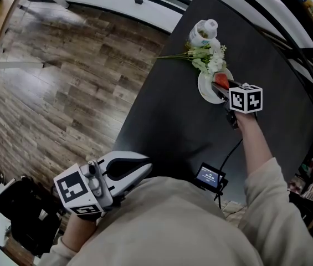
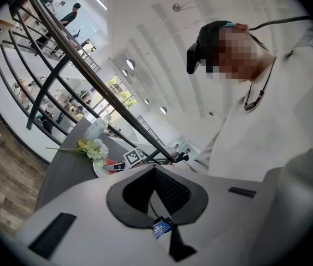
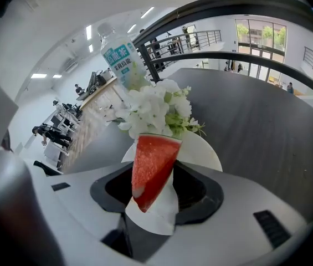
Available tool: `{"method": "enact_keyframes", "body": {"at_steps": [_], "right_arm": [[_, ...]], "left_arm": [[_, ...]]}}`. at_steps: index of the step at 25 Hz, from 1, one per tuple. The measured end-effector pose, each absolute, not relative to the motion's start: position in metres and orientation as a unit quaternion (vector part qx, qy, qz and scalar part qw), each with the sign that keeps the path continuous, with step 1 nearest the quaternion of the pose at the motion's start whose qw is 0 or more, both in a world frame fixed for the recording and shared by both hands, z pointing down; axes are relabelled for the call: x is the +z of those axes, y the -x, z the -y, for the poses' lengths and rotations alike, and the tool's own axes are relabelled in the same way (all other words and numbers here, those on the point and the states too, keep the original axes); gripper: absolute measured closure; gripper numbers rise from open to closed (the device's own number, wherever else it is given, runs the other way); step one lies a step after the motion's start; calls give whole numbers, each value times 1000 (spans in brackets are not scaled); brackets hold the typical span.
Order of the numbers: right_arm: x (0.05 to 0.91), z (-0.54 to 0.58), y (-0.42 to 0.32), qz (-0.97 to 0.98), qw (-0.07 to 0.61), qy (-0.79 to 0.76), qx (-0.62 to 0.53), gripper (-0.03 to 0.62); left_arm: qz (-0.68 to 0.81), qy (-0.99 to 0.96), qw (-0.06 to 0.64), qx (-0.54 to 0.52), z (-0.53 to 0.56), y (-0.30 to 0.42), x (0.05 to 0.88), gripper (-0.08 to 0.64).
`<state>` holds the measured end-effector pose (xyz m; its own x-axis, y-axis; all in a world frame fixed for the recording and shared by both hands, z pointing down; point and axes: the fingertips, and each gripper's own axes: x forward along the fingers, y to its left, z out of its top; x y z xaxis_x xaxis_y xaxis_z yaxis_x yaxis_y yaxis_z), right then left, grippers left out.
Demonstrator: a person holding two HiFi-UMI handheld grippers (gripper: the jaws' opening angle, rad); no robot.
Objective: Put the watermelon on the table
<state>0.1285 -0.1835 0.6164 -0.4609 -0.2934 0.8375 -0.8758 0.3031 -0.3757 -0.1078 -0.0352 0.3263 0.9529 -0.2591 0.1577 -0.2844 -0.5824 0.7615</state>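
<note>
Our right gripper has its jaws clamped on the watermelon over the plate; our left gripper has its jaws together.

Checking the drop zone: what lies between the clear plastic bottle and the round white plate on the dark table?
A bunch of white flowers with green leaves lies between the bottle and the plate, overlapping the plate's rim; the head view shows it.

Flowers between bottle and plate on table
</note>
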Motion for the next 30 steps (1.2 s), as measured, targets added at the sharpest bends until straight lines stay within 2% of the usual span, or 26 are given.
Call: {"method": "enact_keyframes", "body": {"at_steps": [11,16,25,30], "right_arm": [[620,185,-130,733,353,-409,414,390],[617,188,-132,731,338,-417,421,325],[608,184,-139,729,328,-427,423,322],[574,179,-152,735,323,-446,397,322]], "left_arm": [[153,-885,439,20,32,109,330,558],[156,-885,440,13,35,111,330,558],[163,-888,429,19,34,118,328,558],[162,-899,405,15,35,116,313,558]]}}
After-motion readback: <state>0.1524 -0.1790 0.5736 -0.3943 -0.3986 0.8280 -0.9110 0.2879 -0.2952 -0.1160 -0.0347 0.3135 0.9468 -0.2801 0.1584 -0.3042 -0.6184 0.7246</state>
